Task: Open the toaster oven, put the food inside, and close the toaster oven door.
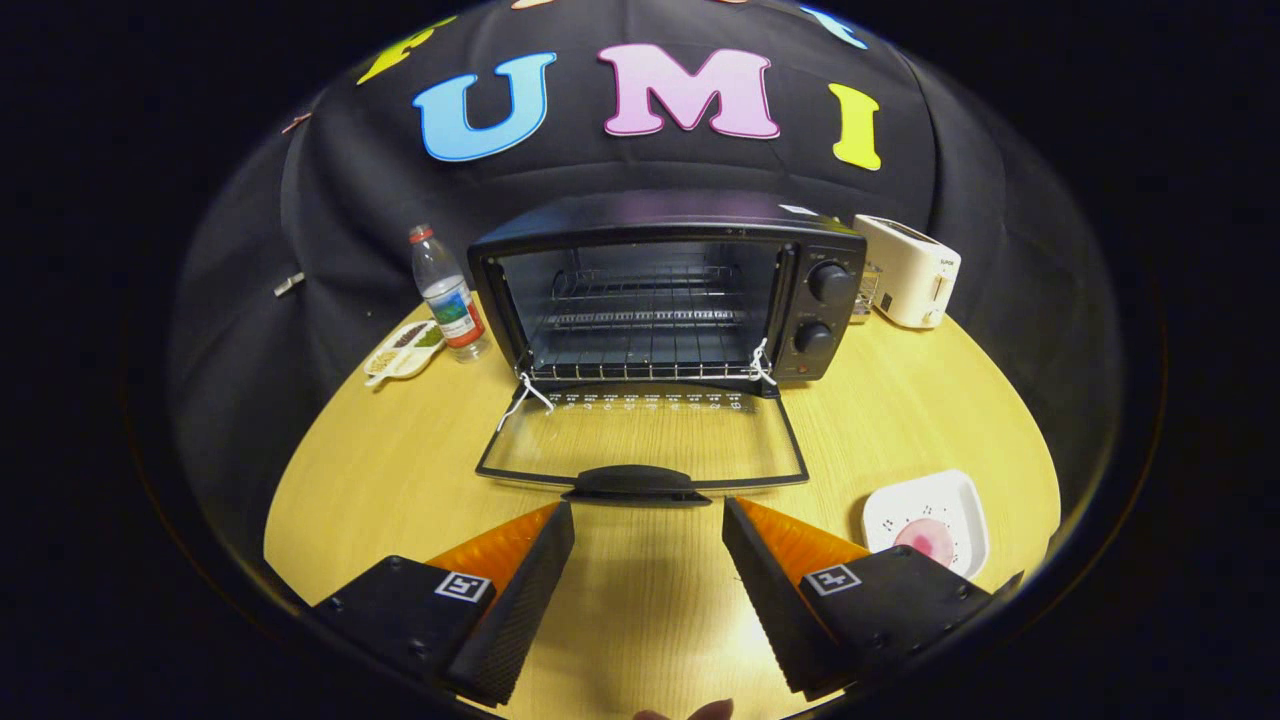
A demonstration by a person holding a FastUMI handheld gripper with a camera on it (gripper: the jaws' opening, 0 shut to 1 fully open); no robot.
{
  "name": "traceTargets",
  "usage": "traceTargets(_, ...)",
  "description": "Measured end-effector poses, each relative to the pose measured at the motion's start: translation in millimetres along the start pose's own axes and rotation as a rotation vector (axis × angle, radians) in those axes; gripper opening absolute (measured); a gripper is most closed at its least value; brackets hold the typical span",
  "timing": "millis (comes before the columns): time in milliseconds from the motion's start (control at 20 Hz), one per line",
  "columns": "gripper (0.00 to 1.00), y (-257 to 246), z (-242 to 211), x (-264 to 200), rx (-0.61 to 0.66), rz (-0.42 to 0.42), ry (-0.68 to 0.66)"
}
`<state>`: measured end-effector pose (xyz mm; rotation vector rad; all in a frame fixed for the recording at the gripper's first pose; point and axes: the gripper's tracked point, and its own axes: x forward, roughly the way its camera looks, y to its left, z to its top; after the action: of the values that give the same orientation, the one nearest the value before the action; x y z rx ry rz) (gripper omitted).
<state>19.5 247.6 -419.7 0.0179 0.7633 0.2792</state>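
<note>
Black metal and glass make up the toaster oven (668, 290), which is sitting at the far side of the wooden table (400, 470) with its mouth facing the gripper. Its long axis is running left to right across the table. Inside, a wire rack (645, 315) is lying bare, with no food on it that I can see. The oven door (640, 440) is hanging fully open, lying flat on the table toward the fingers, its handle (636, 484) being the nearest part. Two knobs (826, 308) are sitting one above the other on the oven's right panel.

To the right of the door, a white plate (930, 515) is holding a round pink piece of food (928, 541), just beside the right finger. Left of the oven, a plastic bottle (448, 295) is standing upright, and a small divided dish (403, 350) next to it is carrying some brownish and greenish bits that are too small to identify. A white toaster (910, 270) is standing to the right of the oven, at the back.

The gripper (648, 520) is hovering above the table with its fingers spread wide, holding nothing and touching nothing; the door handle is lying just ahead of them, in line with the gap.
</note>
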Motion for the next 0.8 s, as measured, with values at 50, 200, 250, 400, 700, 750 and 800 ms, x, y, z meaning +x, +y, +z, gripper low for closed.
traceTargets(50,0.98,-8,2,-9,0.002,-0.002,0.008)
traceTargets(200,0.98,-37,2,-41,0.005,0.0,0.041)
traceTargets(250,0.98,-47,4,-51,0.014,0.001,0.052)
traceTargets(400,0.98,-87,14,-70,0.061,-0.002,0.084)
traceTargets(700,0.99,-191,23,-67,0.17,-0.047,0.18)
traceTargets(750,0.99,-209,20,-60,0.169,-0.058,0.213)
traceTargets(800,0.99,-225,16,-53,0.166,-0.066,0.251)
